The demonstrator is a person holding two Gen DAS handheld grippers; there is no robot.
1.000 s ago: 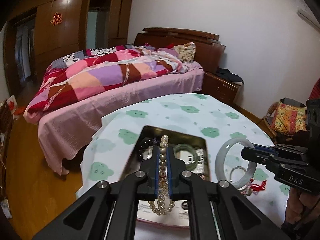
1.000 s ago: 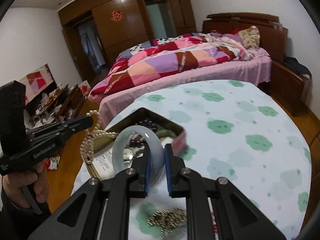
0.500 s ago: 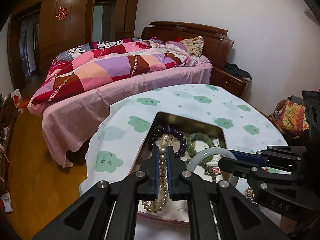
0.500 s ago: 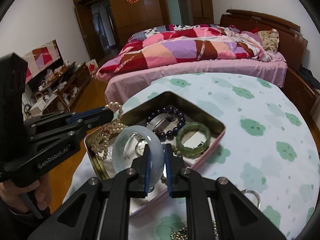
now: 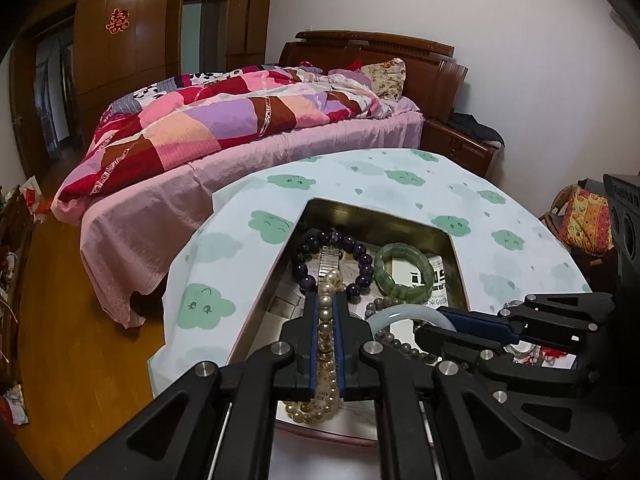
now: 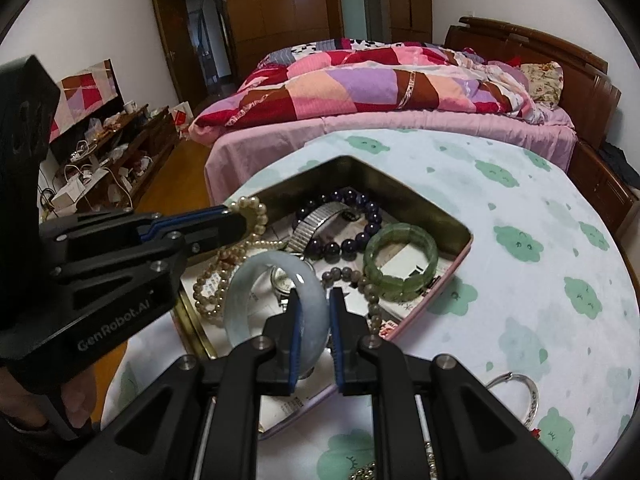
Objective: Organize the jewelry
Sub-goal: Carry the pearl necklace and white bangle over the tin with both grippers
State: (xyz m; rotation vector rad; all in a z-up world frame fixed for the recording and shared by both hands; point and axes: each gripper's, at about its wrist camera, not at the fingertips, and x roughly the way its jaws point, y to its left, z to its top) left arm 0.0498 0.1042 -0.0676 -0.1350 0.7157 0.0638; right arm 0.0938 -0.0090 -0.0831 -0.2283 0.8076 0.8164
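Observation:
An open metal tin stands on the cloud-print tablecloth. In it lie a purple bead bracelet, a green stone bracelet, a metal watch band and a grey bead strand. My left gripper is shut on a pearl necklace, whose loops hang into the tin's left side. My right gripper is shut on a pale jade bangle, held upright over the tin's near end.
A silver bangle lies on the tablecloth right of the tin, and a gold chain at the near edge. A red tassel shows behind the right gripper. A bed stands beyond the table, wooden floor to the left.
Both grippers have come down over the tin. The right one carried the bangle leftward from beside the tin to above its near end. The pearls now hang inside the tin.

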